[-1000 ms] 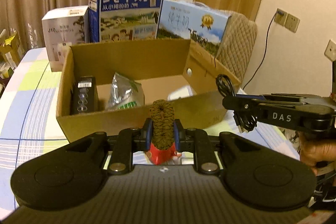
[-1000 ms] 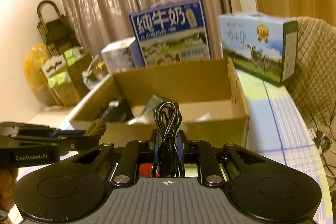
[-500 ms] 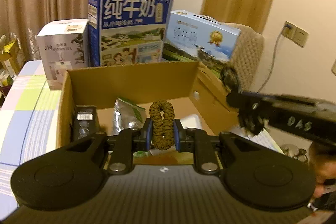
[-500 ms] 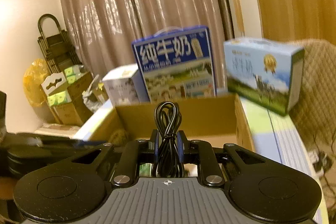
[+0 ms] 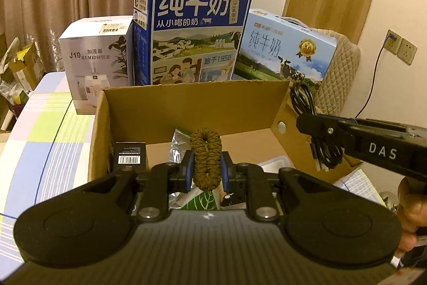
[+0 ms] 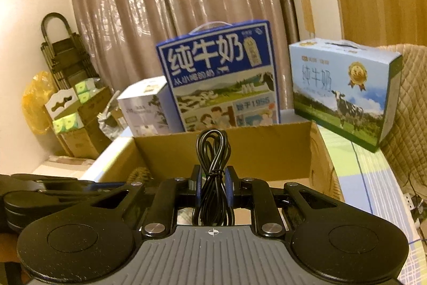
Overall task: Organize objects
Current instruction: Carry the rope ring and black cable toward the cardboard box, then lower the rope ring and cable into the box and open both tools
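An open cardboard box [image 5: 192, 100] stands on the checked tablecloth. My left gripper [image 5: 206, 168] is shut on a brown braided cord loop [image 5: 206, 154], held above the box's near wall. My right gripper [image 6: 212, 179] is shut on a coiled black cable [image 6: 212, 151], also over the box [image 6: 267, 148]. In the left wrist view the right gripper [image 5: 317, 135] reaches in from the right with the cable [image 5: 304, 98] hanging by the box's right wall. Inside the box lie a black barcoded pack [image 5: 129, 155] and a silver foil bag [image 5: 177, 146].
Behind the box stand a white humidifier carton [image 5: 96, 58], a dark blue milk carton [image 5: 192, 34] and a light blue milk carton [image 5: 285, 50]. A quilted chair back [image 5: 339, 76] is at the right. Curtains, stacked cartons [image 6: 74, 114] and a folded trolley fill the left background.
Both grippers have moved forward and up, from in front of the box to over its opening, carrying the cord loop and the cable. The red object below the left gripper is out of sight.
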### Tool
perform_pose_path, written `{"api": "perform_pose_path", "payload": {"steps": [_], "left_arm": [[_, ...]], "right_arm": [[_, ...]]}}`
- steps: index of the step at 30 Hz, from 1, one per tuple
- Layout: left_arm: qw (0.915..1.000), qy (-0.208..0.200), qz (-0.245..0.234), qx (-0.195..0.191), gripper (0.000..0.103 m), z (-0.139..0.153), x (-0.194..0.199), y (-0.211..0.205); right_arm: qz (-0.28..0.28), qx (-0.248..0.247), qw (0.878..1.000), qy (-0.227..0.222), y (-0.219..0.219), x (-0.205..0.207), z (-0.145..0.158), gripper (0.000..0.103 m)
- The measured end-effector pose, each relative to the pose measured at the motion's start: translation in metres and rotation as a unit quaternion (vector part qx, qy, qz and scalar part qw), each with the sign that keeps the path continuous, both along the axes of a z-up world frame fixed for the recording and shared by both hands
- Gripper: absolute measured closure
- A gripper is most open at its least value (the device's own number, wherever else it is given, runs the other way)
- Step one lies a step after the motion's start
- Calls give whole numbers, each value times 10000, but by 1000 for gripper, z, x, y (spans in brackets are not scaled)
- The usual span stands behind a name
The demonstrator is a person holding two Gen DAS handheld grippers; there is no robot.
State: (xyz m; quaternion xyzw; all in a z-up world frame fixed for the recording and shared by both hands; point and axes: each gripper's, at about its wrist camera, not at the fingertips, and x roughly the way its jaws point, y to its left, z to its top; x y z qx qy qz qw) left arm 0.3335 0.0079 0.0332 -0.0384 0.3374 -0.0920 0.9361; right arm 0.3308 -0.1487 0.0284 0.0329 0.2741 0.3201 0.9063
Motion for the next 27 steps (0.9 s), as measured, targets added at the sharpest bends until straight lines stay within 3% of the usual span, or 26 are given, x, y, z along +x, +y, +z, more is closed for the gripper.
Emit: {"api": "perform_pose_path", "payload": {"steps": [15,17,18,19,20,27], "left_arm": [[9999,87,79,-101,86,-11,15,4],[9999,61,77,-105,79,-12,16,2],[9999,25,106,-61,63,-12,17,0],[9999,3,145,-14,41,-12,17,0],[9998,-22,192,31,37,-12,16,0],[9993,79,340,-128,39,-14,17,12]], "right_arm": [[-269,8,9995,163,-5,18,-19,89],[-265,-1,9995,187,-5,17,-21,89],[-259,1,9995,190,-5,17,-21,89],[-251,6,9995,193,-5,17,-21,89],[-248,11,9995,195,-5,17,-21,89],[-245,50,9994,245,-6,18,-22,89]]}}
